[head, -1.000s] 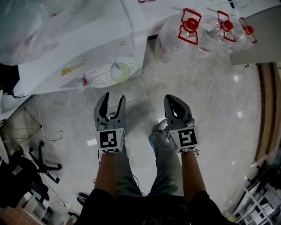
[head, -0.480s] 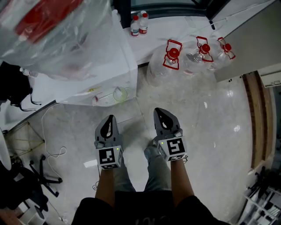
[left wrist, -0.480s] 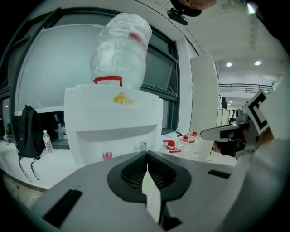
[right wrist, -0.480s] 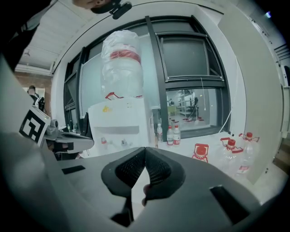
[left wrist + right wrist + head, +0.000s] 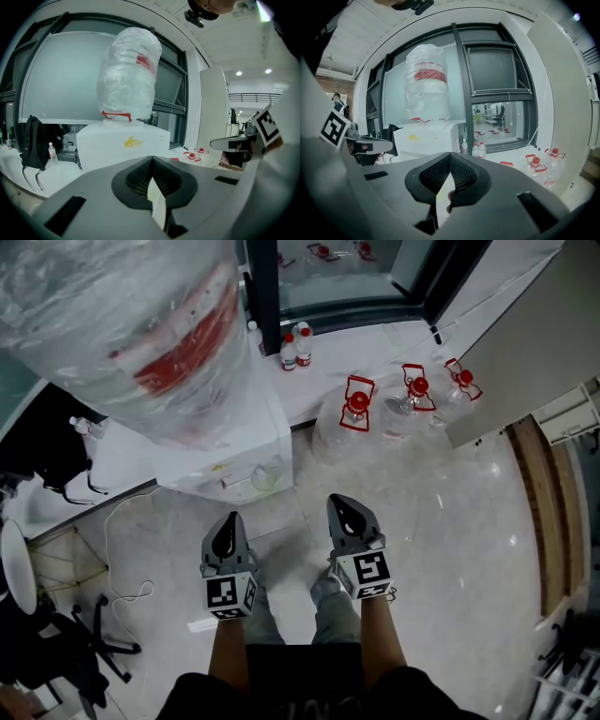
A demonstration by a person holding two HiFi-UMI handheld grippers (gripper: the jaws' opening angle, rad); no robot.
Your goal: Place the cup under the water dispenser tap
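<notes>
A pale green cup (image 5: 263, 480) stands on the drip tray at the front of the white water dispenser (image 5: 270, 441), by its red tap. A big plastic-wrapped bottle (image 5: 141, 343) tops the dispenser. My left gripper (image 5: 231, 517) is shut and empty, held in the air short of the cup and slightly left of it. My right gripper (image 5: 336, 500) is shut too, level with the left and to the cup's right. In the left gripper view the shut gripper (image 5: 152, 158) points at the dispenser (image 5: 123, 144). The right gripper (image 5: 450, 154) faces the dispenser (image 5: 425, 137) as well.
Three empty water jugs with red handles (image 5: 354, 418) lie on the floor right of the dispenser. Small water bottles (image 5: 294, 350) stand by the window frame. A cable (image 5: 122, 521) and a black chair base (image 5: 89, 652) are on the left. The person's legs are below the grippers.
The left jaws went from open to shut. Both grippers rose, and the view now takes in more of the dispenser, the window and the floor.
</notes>
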